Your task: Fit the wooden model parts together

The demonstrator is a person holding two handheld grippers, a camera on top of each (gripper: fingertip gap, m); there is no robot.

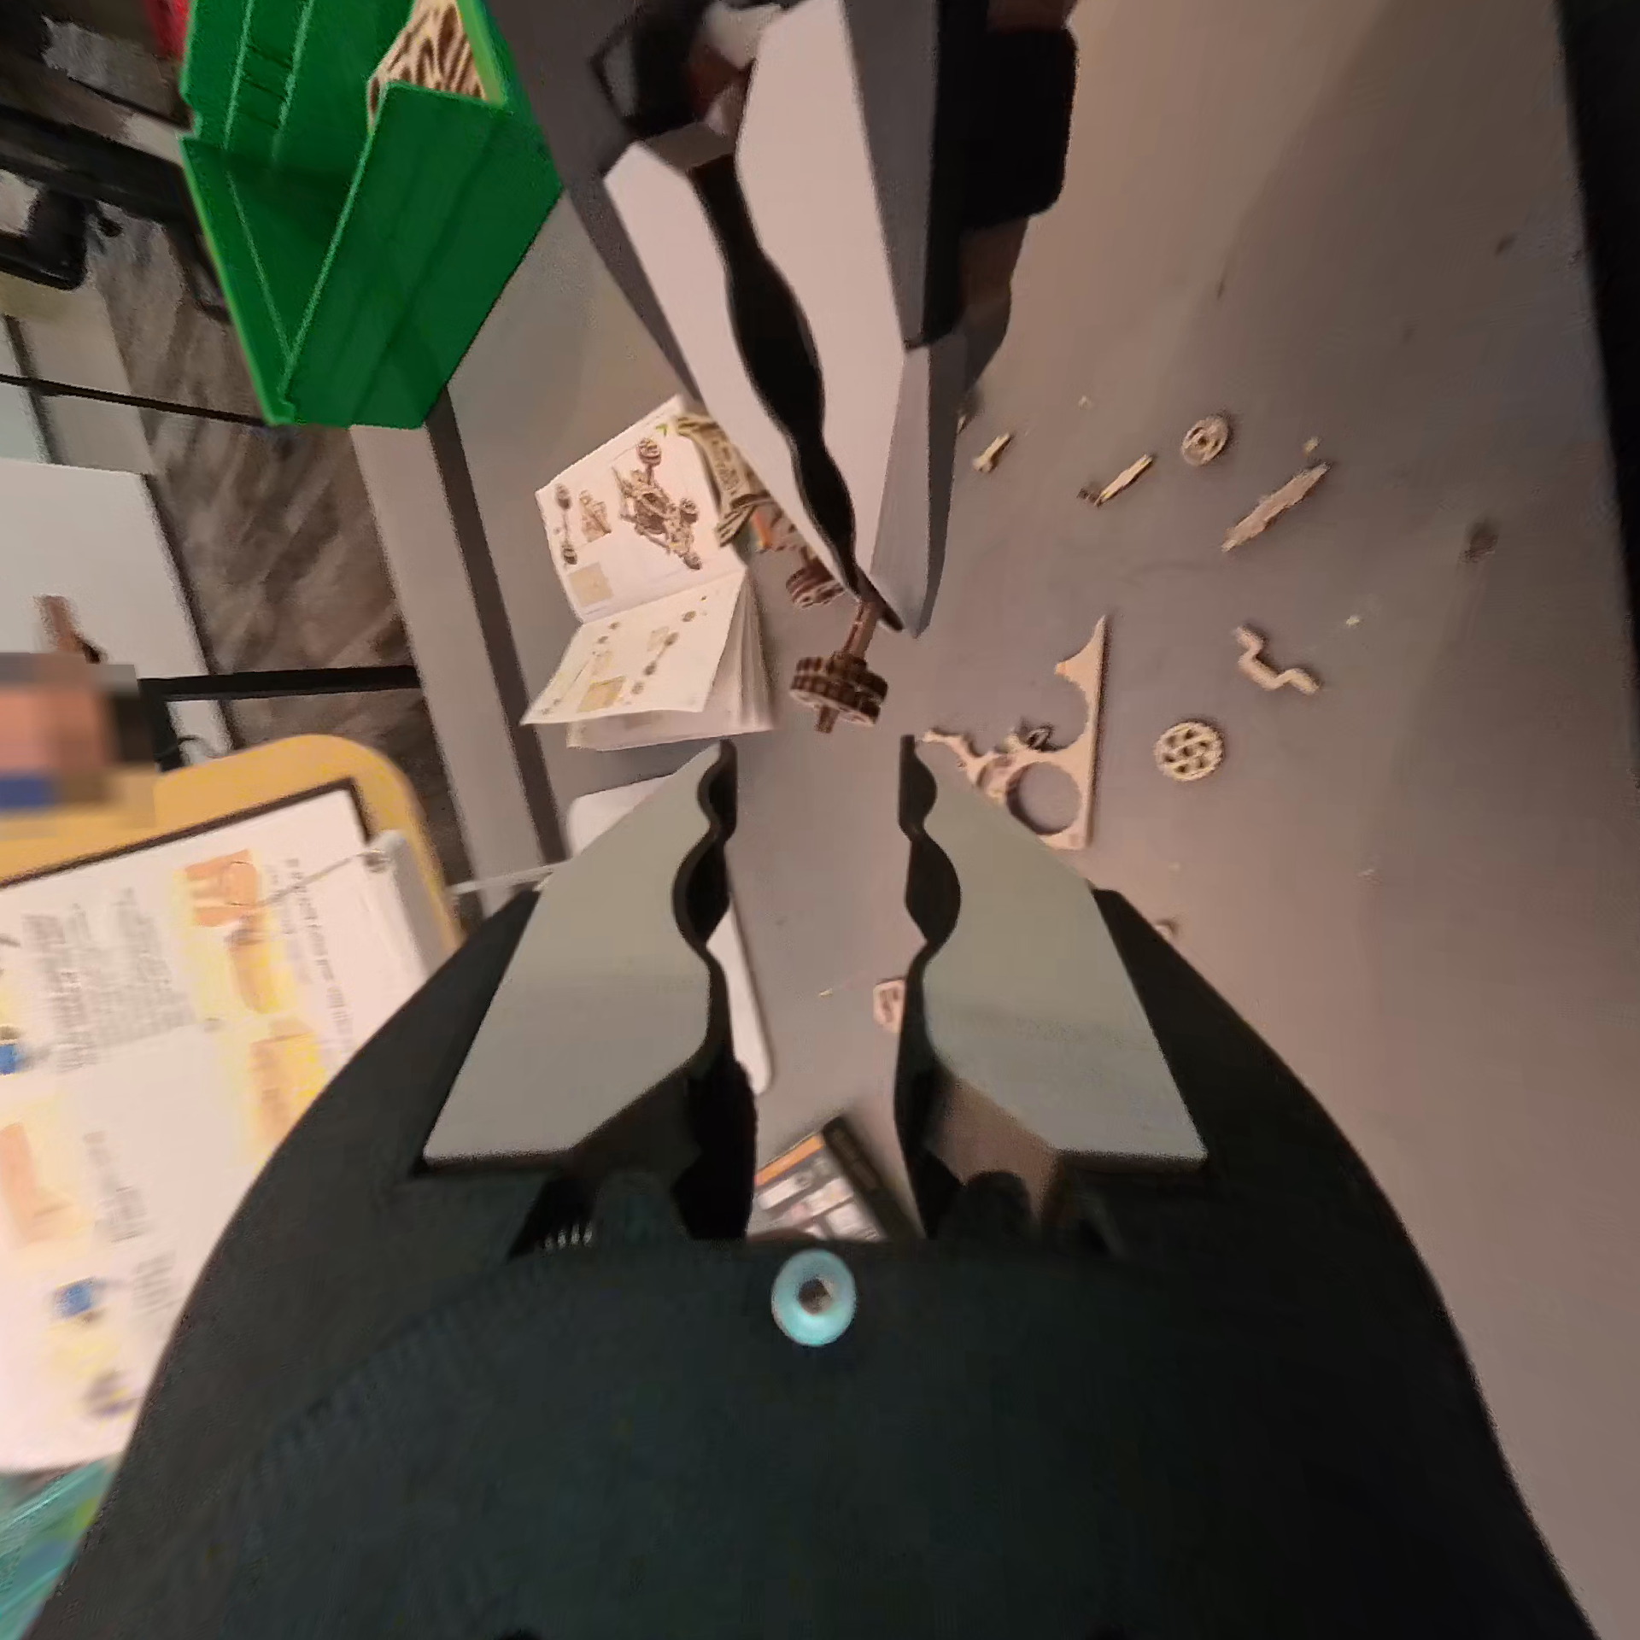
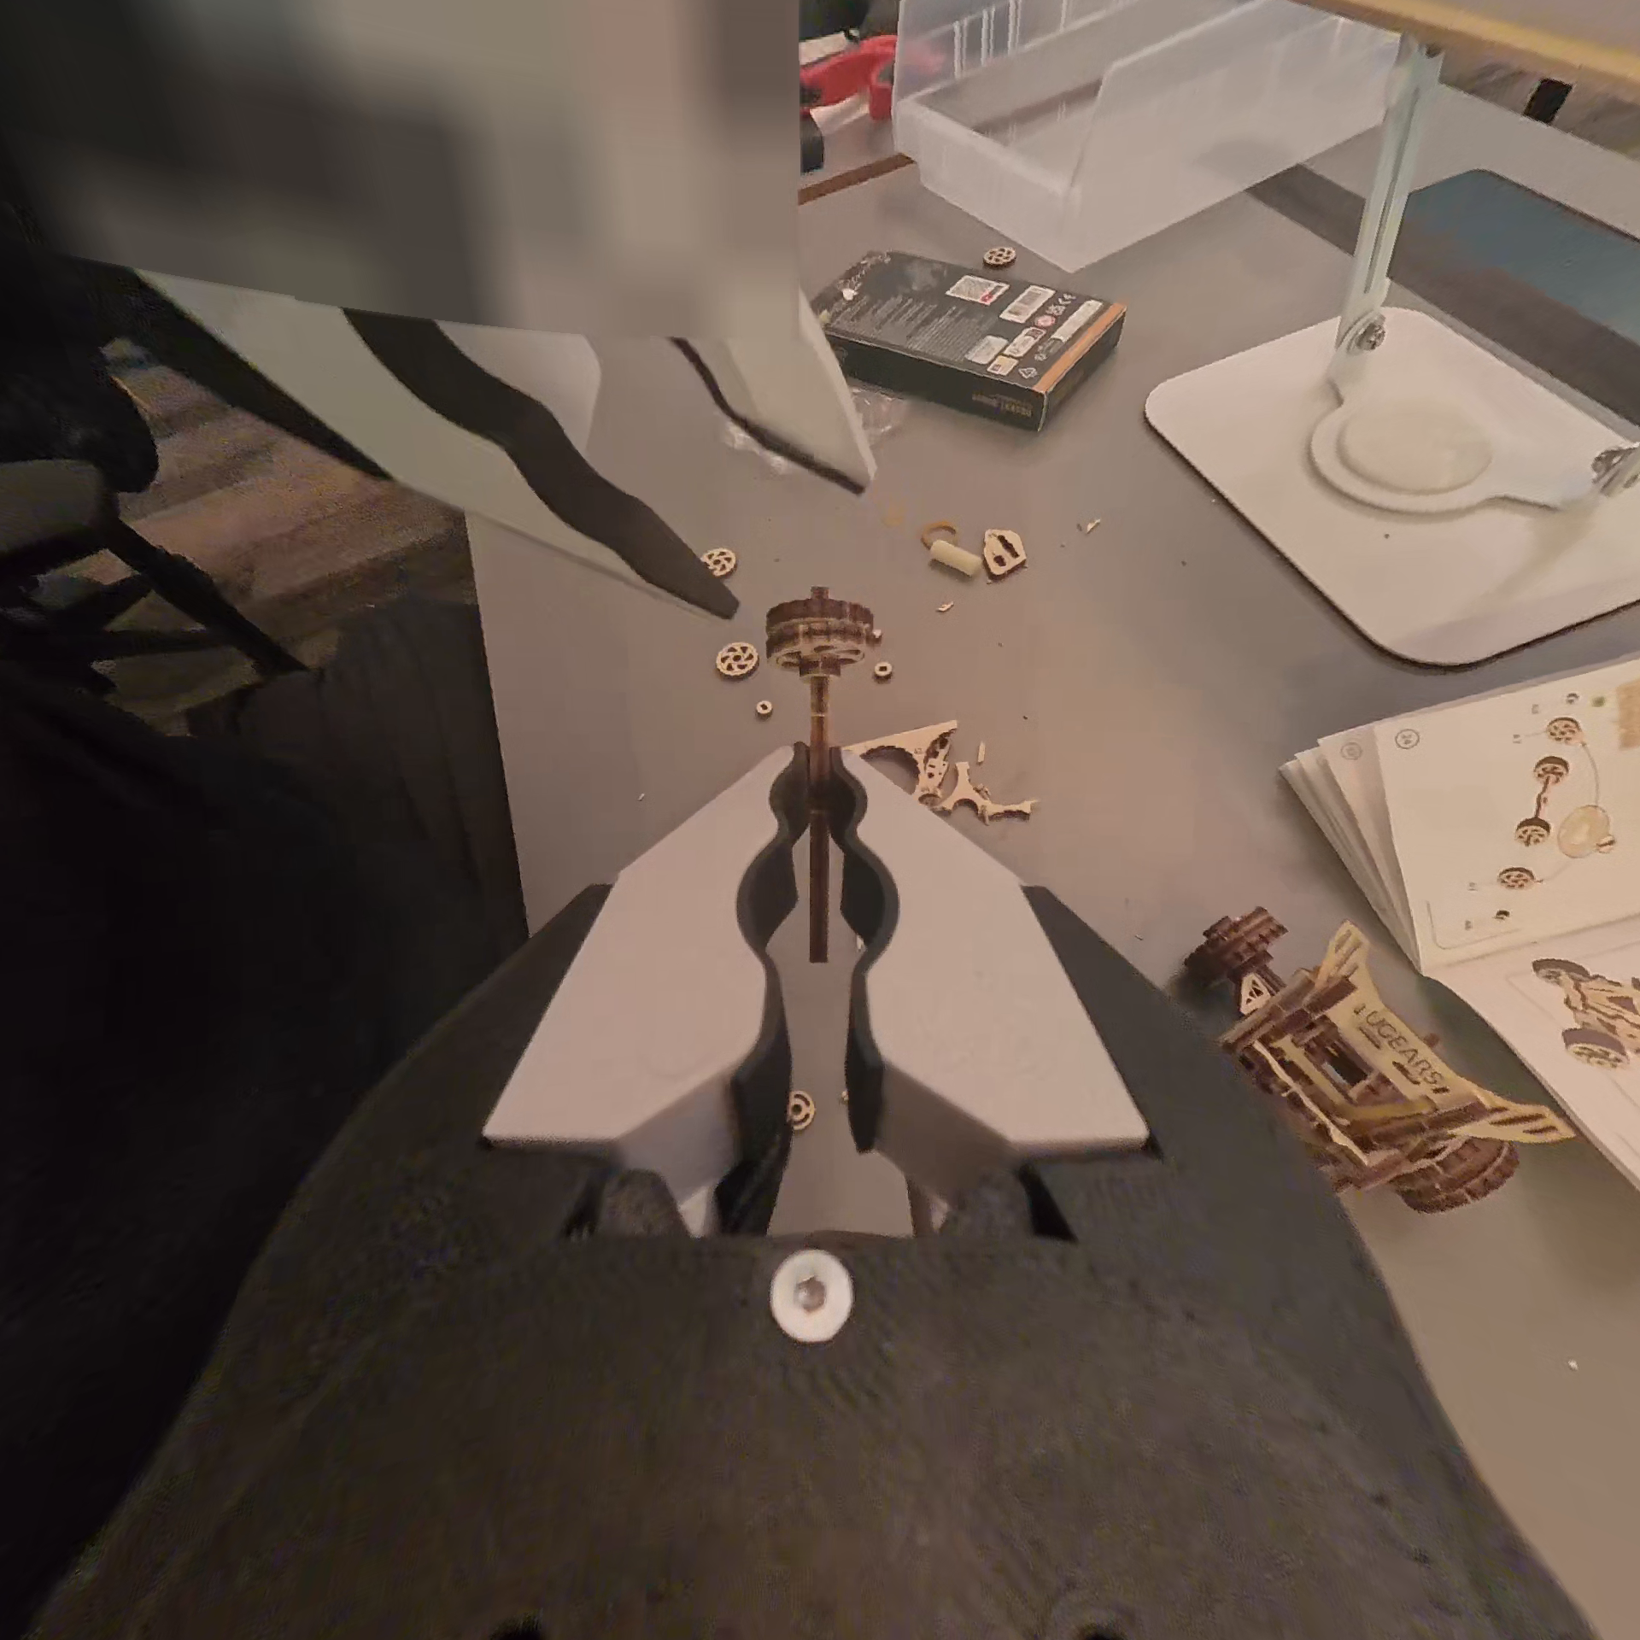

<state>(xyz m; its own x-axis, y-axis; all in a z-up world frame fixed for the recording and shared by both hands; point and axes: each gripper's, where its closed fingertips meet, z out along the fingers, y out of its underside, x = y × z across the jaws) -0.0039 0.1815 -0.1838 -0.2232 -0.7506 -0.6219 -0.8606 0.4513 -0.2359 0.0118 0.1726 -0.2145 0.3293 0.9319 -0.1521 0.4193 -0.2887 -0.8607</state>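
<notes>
A: Right gripper (image 2: 812,754) first. Jaws are clamping narrow on the wheel-and-axle piece (image 2: 816,674), gripping the thin dark shaft, with the toothed wooden wheel sticking out past the tips, held above the table (image 2: 1154,710).

B: Left gripper (image 1: 816,763)?

A: Jaws are standing wide, gripping nothing. It's pointing at the wheel end from the opposite side, close but not touching.

B: Step?

A: My read: it's lining up to take or steady the wheel, or to fetch a mate for it. Next move is asking for a careful close; the laser-cut ply looks thin and brittle, and the shaft is slender.

B: Going outward?

A: Loose parts are lying around: a curved flat plate (image 1: 1056,763) with round cutouts below the held piece, a small spoked disc (image 1: 1191,751), and slivers and offcuts. Pale ply, dark burnt edges.

B: Main model?

A: The partly built car (image 2: 1367,1092) is sitting toward the table's right side, layered, ribbed, beside the open instruction booklet (image 2: 1509,816). A dark box (image 2: 976,333) is lying farther back, a white stand base (image 2: 1384,497) toward the far right, and a green bin (image 1: 355,222) is sitting by the table edge.
</notes>
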